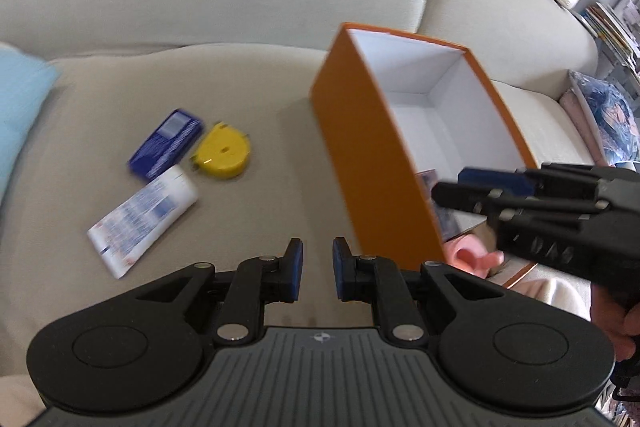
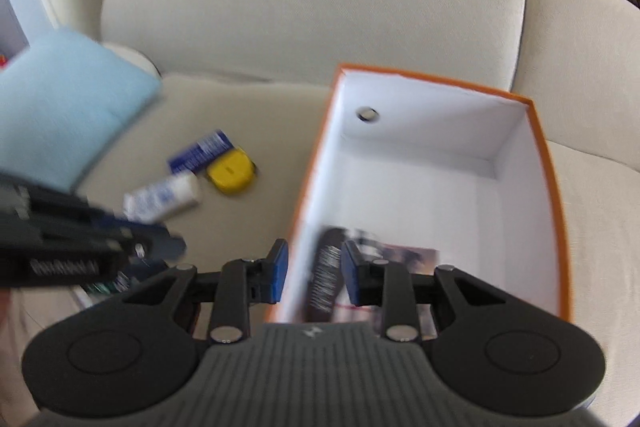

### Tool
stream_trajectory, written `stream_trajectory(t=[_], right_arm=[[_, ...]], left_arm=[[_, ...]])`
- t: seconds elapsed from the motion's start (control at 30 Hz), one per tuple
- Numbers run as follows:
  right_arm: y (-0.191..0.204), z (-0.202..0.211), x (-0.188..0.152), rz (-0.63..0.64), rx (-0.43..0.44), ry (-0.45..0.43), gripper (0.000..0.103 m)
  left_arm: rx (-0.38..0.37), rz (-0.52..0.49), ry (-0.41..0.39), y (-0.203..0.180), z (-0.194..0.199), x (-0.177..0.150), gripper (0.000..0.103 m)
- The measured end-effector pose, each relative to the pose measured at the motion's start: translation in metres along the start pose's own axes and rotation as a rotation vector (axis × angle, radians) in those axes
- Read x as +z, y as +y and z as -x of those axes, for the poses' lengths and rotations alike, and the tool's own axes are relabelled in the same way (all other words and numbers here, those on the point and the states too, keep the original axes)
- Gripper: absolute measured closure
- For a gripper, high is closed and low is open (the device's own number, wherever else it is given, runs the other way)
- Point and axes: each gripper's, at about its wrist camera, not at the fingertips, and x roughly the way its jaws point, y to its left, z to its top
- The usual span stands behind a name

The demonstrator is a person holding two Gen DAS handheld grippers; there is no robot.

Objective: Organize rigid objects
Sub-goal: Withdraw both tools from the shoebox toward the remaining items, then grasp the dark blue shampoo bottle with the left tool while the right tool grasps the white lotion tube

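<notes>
Three loose things remain on the sofa seat, which carries everything here. Largest is the orange box, white inside, standing at about two o'clock from our left gripper. Something dark and printed already lies at its near end, too blurred for us to name.

Next in size is the white tube at about ten o'clock from that gripper, its long axis running from lower left up to upper right, cap end towards the box. Just beyond it lies the blue packet, on much the same slant, and the yellow tape measure sits beside the packet's right edge, apparently touching it. The tube looks close to both, though blur hides whether they meet.

We judge the left hand the nearer one to this cluster, with bare cushion between its fingers and the tube. The coming reach would go forward and to the left, and the jaws would best cross the tube's short width.

Our left gripper is clenched as far as it goes and grasps nothing. A narrow gap shows between its blue pads. Our right gripper hangs over the box's near end, jaws parted a little wider. We see nothing pressed between them; it looks released.
</notes>
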Motion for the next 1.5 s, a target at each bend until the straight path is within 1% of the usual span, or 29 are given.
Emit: stream_trajectory(t=[0.1, 0.17, 0.3, 0.4, 0.43, 0.5, 0.57, 0.63, 0.77, 0.93, 0.97, 1.13, 1.27, 1.33, 1.4, 1.5], right_arm=[[0.018, -0.006, 0.004, -0.033, 0.039, -0.022, 0.072], [0.033, -0.007, 0.005, -0.033, 0.066, -0.022, 0.072], [0.065, -0.023, -0.001, -0.016, 0.117, 0.02, 0.072], [0.083, -0.041, -0.012, -0.018, 0.134, 0.071, 0.072], [0.087, -0.047, -0.014, -0.023, 0.138, 0.092, 0.072], [0.096, -0.058, -0.021, -0.032, 0.144, 0.13, 0.071], [0.104, -0.07, -0.025, -0.026, 0.155, 0.166, 0.068], [0.11, -0.079, -0.028, -0.023, 0.161, 0.195, 0.068], [0.119, -0.092, -0.033, -0.025, 0.152, 0.241, 0.068], [0.124, -0.106, -0.038, -0.029, 0.149, 0.288, 0.068], [0.125, -0.109, -0.039, -0.086, 0.089, 0.281, 0.068], [0.126, -0.121, -0.043, -0.094, 0.096, 0.305, 0.068], [0.124, -0.132, -0.044, -0.118, 0.098, 0.318, 0.068], [0.124, -0.137, -0.045, -0.127, 0.096, 0.321, 0.068], [0.125, -0.141, -0.044, -0.128, 0.089, 0.316, 0.068], [0.125, -0.141, -0.038, -0.131, 0.091, 0.283, 0.068]], left_arm=[[0.004, 0.005, 0.011, 0.022, 0.01, -0.008, 0.086], [0.004, -0.018, 0.03, 0.035, 0.014, -0.014, 0.086], [0.008, -0.109, 0.113, 0.058, 0.006, -0.022, 0.086], [0.015, -0.205, 0.18, 0.067, -0.003, -0.028, 0.085], [0.019, -0.237, 0.201, 0.069, -0.005, -0.029, 0.082], [0.029, -0.29, 0.227, 0.071, -0.011, -0.03, 0.074], [0.04, -0.339, 0.254, 0.073, -0.016, -0.031, 0.06], [0.049, -0.4, 0.281, 0.073, -0.022, -0.033, 0.054], [0.071, -0.469, 0.326, 0.074, -0.039, -0.035, 0.052], [0.064, -0.485, 0.39, 0.077, -0.059, -0.033, 0.052], [0.06, -0.483, 0.41, 0.078, -0.063, -0.034, 0.052], [0.016, -0.472, 0.476, 0.08, -0.075, -0.035, 0.054], [0.02, -0.447, 0.495, 0.083, -0.08, -0.036, 0.058], [0.035, -0.451, 0.488, 0.081, -0.079, -0.038, 0.06], [0.051, -0.428, 0.462, 0.083, -0.074, -0.038, 0.062], [0.123, -0.316, 0.361, 0.097, -0.056, -0.035, 0.064]])
